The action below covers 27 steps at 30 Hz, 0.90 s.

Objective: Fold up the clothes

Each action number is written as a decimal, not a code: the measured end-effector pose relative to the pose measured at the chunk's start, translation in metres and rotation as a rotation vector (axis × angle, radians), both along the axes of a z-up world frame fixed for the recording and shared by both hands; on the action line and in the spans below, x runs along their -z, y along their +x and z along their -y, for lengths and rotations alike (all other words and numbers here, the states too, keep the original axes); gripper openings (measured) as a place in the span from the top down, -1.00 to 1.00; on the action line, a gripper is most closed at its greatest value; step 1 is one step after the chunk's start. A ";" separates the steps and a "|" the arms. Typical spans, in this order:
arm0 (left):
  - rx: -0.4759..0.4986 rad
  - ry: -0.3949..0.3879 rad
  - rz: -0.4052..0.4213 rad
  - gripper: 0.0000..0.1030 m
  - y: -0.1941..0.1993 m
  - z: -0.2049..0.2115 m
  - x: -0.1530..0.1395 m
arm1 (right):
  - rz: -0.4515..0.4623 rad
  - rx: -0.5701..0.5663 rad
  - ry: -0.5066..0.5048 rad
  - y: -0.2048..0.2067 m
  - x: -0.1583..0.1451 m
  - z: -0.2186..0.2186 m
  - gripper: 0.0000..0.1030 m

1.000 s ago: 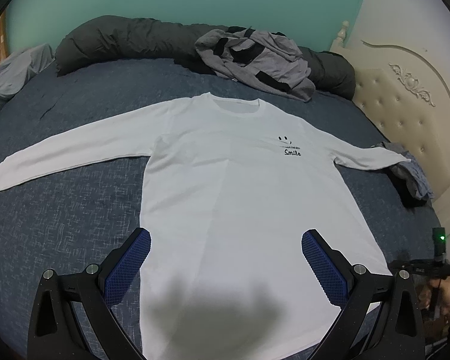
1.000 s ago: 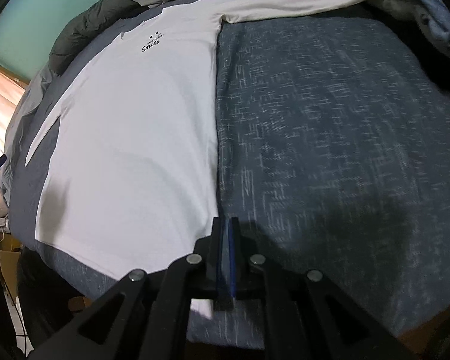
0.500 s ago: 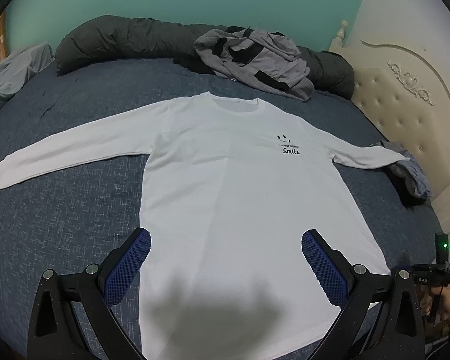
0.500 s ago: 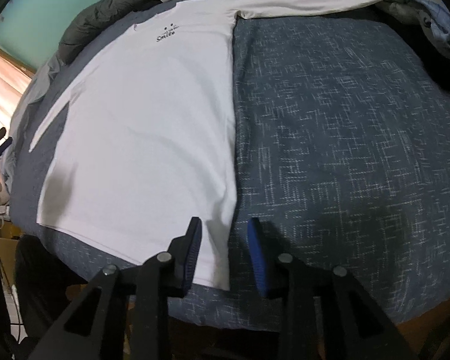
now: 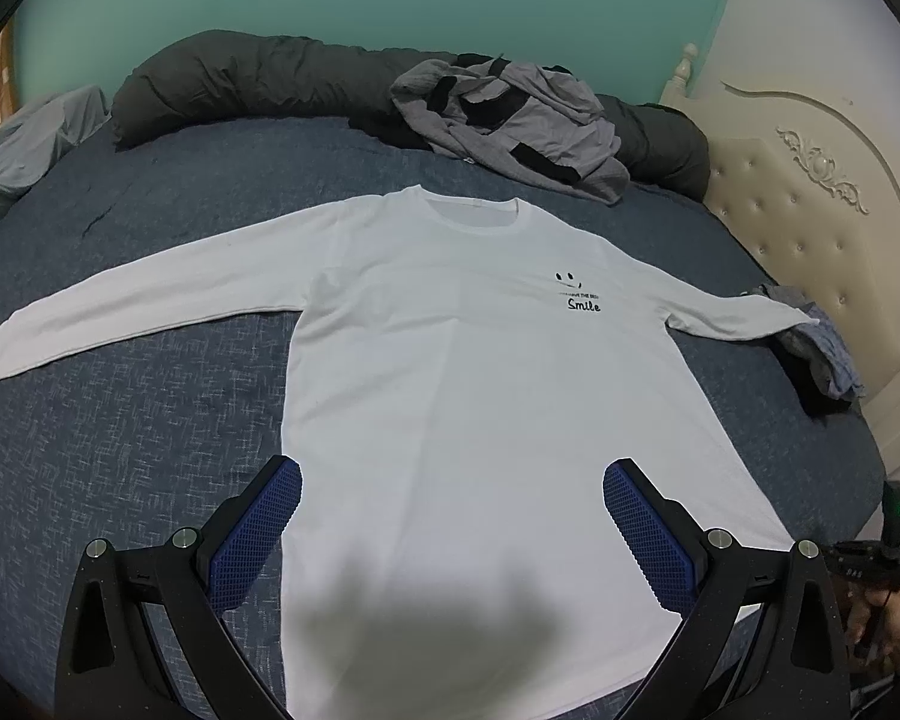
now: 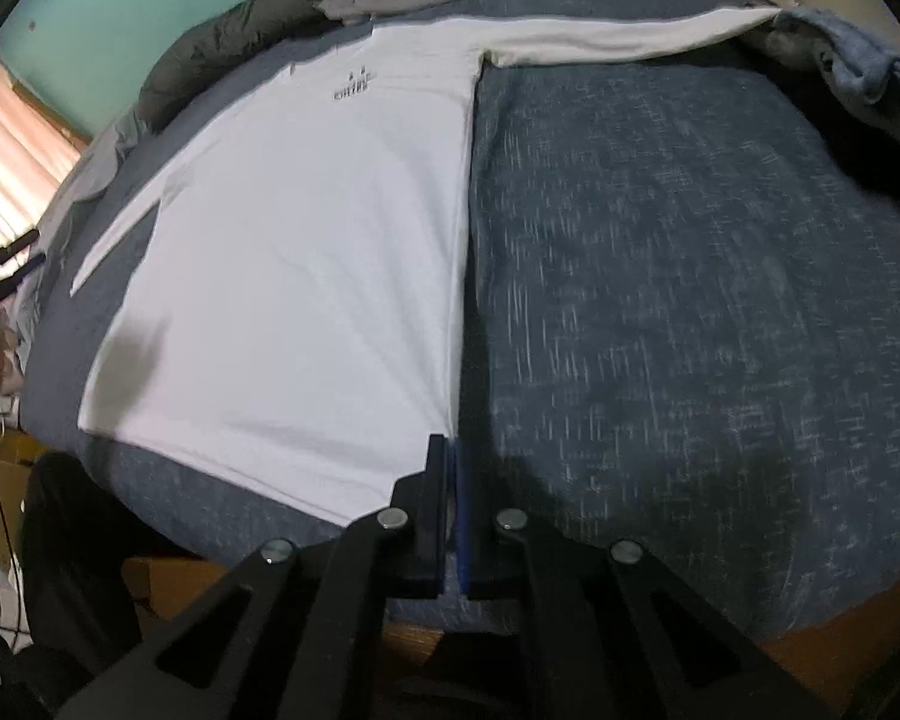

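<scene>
Right claw [image 6: 452, 450], jaws pressed together on the hem corner of the white long-sleeved shirt [image 6: 306, 276], at the shirt's lower right edge; creases fan out from the pinch across the fabric. Left claw [image 5: 450, 516], jaws spread wide and holding nothing, hovers above the shirt's lower hem, one pad over the shirt's left side seam, the other over the white cloth. The shirt lies face up and flat on the blue bed [image 5: 126, 420], both sleeves spread outward, collar toward the far side, small "Smile" print on the chest.

Step in hand, as judged: securing the hem before the first fold. To do it well, the left claw should take the opposite hem corner, so both corners lift together and the body folds without skewing; tension should stay even, since the fabric already puckers toward the right pinch.

Beyond the shirt's collar lies a crumpled grey garment [image 5: 510, 120] on a dark rolled duvet [image 5: 258, 84]. No containers are visible.
</scene>
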<state>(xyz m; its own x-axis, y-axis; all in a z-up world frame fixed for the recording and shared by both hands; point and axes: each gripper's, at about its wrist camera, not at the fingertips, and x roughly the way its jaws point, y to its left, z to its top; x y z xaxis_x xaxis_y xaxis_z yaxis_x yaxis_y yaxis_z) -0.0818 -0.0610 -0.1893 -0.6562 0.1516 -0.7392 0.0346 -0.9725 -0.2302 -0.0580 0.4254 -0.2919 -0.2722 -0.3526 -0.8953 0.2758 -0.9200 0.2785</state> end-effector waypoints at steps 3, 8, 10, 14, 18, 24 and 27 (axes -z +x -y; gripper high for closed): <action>0.004 0.002 -0.007 -0.99 0.000 -0.002 -0.003 | 0.033 -0.006 0.022 -0.002 0.014 0.001 0.97; 0.010 -0.006 -0.013 -0.99 0.000 -0.005 -0.007 | 0.049 -0.004 0.041 -0.007 0.018 0.001 0.97; 0.007 -0.004 -0.014 -0.99 0.000 -0.004 -0.007 | 0.076 -0.020 0.049 -0.008 0.021 0.004 0.97; 0.005 0.000 -0.016 -0.99 0.000 -0.002 -0.008 | 0.104 -0.014 0.048 -0.013 0.020 0.007 0.96; 0.004 0.000 -0.018 -0.99 0.001 0.001 -0.009 | 0.122 -0.018 0.020 -0.015 0.012 0.007 0.91; 0.002 0.011 -0.019 -0.99 -0.001 0.002 -0.009 | 0.138 -0.016 -0.003 -0.013 0.015 0.000 0.90; 0.005 0.008 -0.019 -0.99 0.000 0.002 -0.009 | 0.151 -0.039 0.017 -0.010 0.020 0.003 0.91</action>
